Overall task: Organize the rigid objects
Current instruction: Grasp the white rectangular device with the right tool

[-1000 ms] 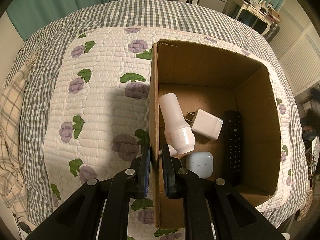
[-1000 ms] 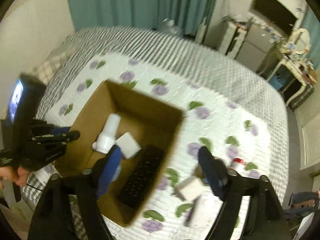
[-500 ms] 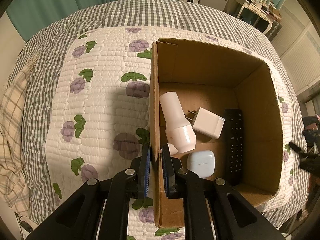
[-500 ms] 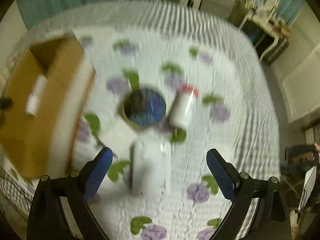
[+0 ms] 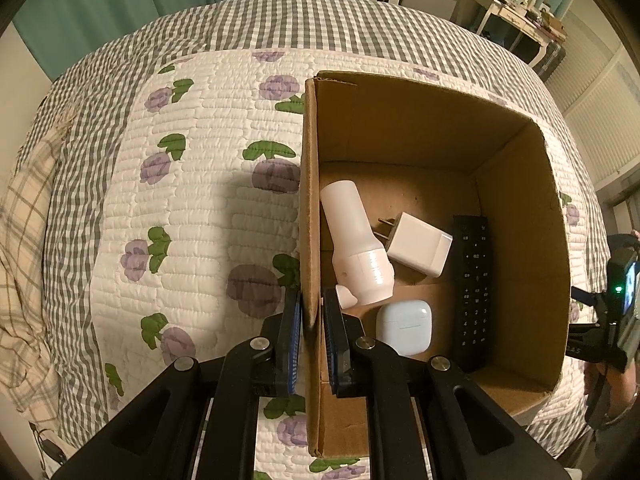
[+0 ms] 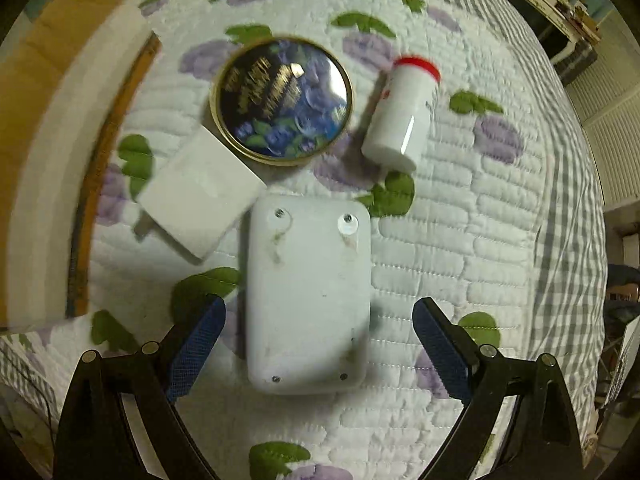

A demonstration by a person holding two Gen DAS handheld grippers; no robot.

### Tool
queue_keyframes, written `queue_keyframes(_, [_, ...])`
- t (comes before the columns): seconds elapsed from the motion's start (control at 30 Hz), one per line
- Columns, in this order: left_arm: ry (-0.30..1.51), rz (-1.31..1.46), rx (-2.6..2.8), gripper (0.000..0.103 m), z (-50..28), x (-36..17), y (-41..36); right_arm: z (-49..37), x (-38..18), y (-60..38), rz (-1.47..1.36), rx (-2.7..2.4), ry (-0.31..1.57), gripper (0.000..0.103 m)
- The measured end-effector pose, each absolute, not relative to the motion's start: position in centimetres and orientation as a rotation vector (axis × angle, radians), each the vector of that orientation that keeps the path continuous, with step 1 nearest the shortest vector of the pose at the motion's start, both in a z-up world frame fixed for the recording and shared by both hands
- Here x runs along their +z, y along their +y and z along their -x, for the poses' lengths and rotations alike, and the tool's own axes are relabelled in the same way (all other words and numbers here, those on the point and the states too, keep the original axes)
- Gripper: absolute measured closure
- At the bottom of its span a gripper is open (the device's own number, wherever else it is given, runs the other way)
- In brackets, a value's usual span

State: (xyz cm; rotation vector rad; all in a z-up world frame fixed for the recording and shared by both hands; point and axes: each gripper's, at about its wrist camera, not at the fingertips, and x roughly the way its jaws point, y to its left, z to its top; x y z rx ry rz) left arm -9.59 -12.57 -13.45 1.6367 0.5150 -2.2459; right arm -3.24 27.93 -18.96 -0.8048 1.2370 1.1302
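My left gripper (image 5: 311, 322) is shut on the left wall of the cardboard box (image 5: 309, 184). Inside the box lie a white bottle (image 5: 356, 244), a white charger (image 5: 420, 244), a white earbud case (image 5: 404, 326) and a black remote (image 5: 472, 288). My right gripper (image 6: 320, 340) is open, its fingers on either side of a white rounded flat box (image 6: 306, 292) lying on the quilt. Beyond it lie a white charger block (image 6: 200, 196), a round blue floral tin (image 6: 282, 100) and a white bottle with a red cap (image 6: 404, 114).
The bed's flowered quilt (image 5: 192, 200) lies under everything. The cardboard box's edge (image 6: 52, 140) shows at the left of the right wrist view. The right hand-held gripper shows at the right edge of the left wrist view (image 5: 612, 320). Furniture stands beyond the bed.
My right gripper has swung away from over the box to the loose objects on the quilt and come down over the white flat box. My left gripper has kept its hold on the box wall.
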Motion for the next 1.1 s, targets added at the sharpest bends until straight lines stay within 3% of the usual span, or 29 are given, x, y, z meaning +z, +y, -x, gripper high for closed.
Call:
queue_keyframes(0.3, [0.509, -1.641, -2.246, 0.093, 9.6, -13.6, -12.5, 3.1, -20.1, 28.7, 0.811, 1.151, 1.257, 0.038])
queue_keyframes(0.7, [0.514, -1.643, -2.241, 0.093, 9.7, -13.7, -12.5, 1.7, -16.4, 26.0, 0.773, 1.173, 1.171, 0.038])
queue_keyframes(0.87, [0.514, -1.643, -2.241, 0.093, 9.6, -13.7, -12.5, 1.4, -11.4, 26.2, 0.748, 1.178, 1.133, 0.038])
queue_keyframes(1.1, [0.505, -1.645, -2.239, 0.093, 9.6, -13.7, -12.5, 3.9, -0.1, 30.9, 0.657, 1.292, 0.981, 0.038])
